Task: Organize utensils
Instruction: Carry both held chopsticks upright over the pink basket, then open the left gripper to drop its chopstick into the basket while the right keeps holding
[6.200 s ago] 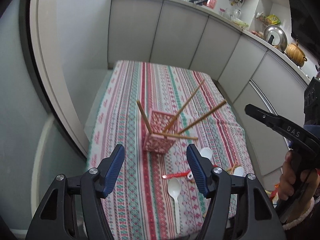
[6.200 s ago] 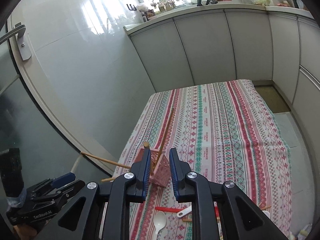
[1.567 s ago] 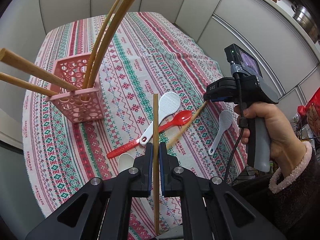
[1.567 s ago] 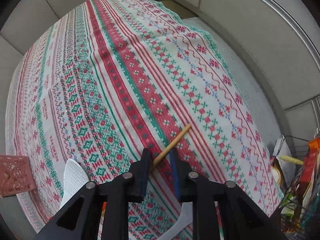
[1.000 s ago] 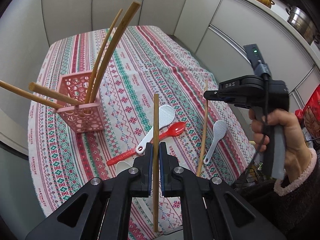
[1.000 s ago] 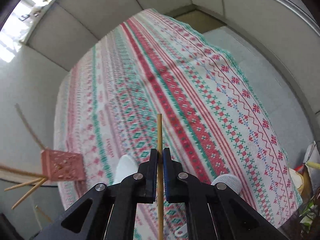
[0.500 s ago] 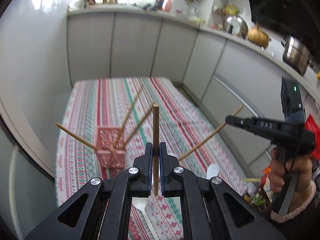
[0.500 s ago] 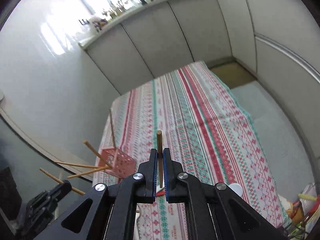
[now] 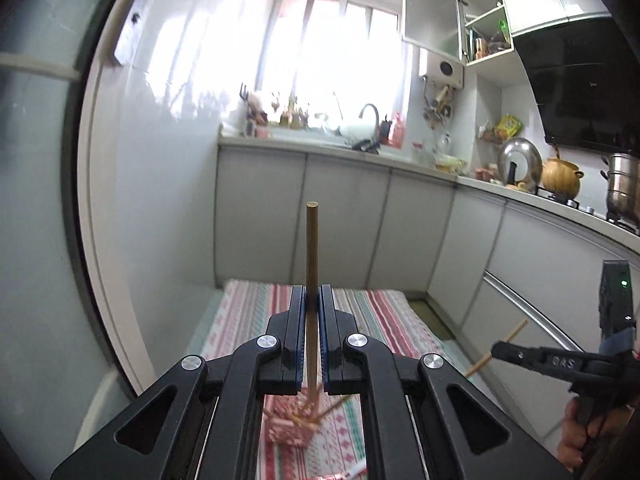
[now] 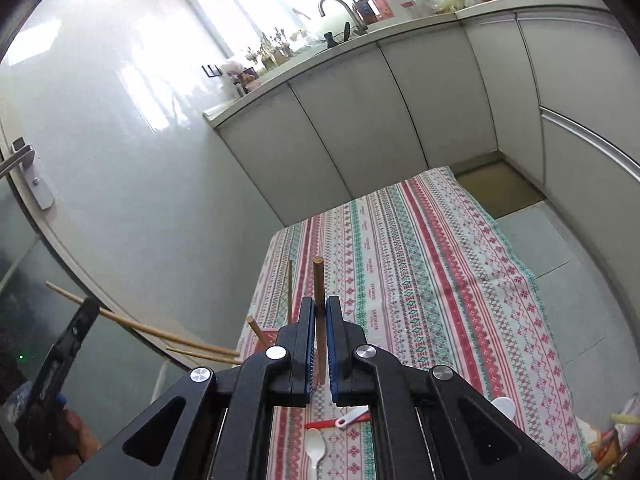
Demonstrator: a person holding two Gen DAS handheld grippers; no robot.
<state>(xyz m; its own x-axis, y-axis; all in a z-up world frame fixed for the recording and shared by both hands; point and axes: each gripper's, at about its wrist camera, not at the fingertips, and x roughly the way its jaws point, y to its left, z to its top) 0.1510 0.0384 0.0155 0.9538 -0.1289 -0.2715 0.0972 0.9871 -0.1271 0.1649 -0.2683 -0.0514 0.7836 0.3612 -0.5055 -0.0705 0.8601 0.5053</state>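
Note:
My left gripper (image 9: 311, 304) is shut on a wooden chopstick (image 9: 312, 248) that stands upright, its lower end down at the pink holder (image 9: 290, 426) below the jaws. My right gripper (image 10: 318, 312) is shut on another wooden chopstick (image 10: 318, 280), held upright above the table. The pink holder (image 10: 267, 338) shows left of the right jaws with several chopsticks (image 10: 160, 330) leaning out. The right gripper also shows at the lower right of the left wrist view (image 9: 496, 348); the left gripper shows at the lower left of the right wrist view (image 10: 90, 306).
The table carries a striped red and green cloth (image 10: 420, 264). A red spoon (image 10: 320, 424), a white scoop handle (image 10: 352, 416) and white spoons (image 10: 316, 446) (image 10: 503, 407) lie near its front edge. Grey cabinets (image 10: 400, 120) and a glass door (image 9: 52, 240) close in the table.
Both grippers have risen and tilted up, each still shut on its chopstick. The left chopstick's lower end has come down over the pink holder.

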